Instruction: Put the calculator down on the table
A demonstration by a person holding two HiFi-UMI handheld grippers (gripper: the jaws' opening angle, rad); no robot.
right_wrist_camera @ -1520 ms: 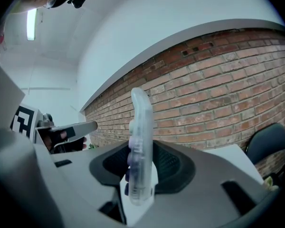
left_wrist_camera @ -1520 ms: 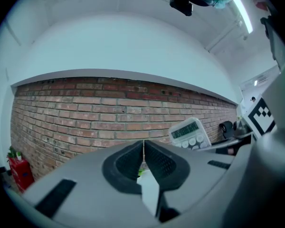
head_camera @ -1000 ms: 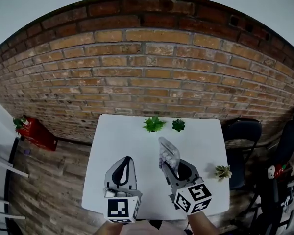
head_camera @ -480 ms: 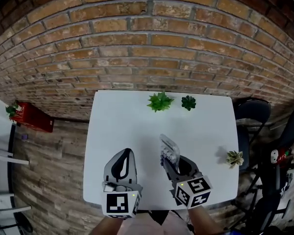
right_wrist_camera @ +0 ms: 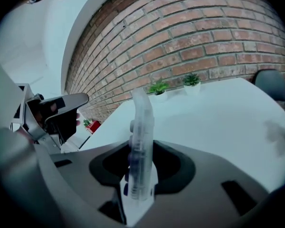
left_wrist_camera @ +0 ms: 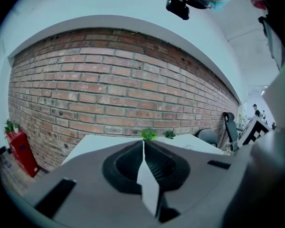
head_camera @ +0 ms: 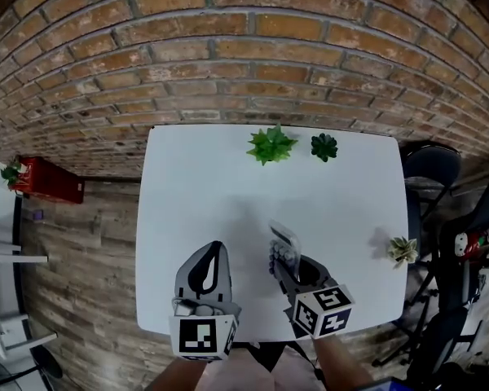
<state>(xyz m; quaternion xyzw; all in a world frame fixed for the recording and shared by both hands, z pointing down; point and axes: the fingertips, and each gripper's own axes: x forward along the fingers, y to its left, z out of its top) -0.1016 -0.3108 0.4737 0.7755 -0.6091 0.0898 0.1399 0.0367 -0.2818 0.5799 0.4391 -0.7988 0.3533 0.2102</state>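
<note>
Right gripper fingers clamped on lower end of calculator above tabletop: likely light, stiff, slick plastic. Left gripper fingers together.

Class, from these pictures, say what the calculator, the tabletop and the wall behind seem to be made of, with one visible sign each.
Pale slim calculator: probably translucent plastic, glossy; light shows through it. White square table: smooth matt top, perhaps laminate, unsure. Red-brown wall: rough brick, pale mortar joints.
</note>
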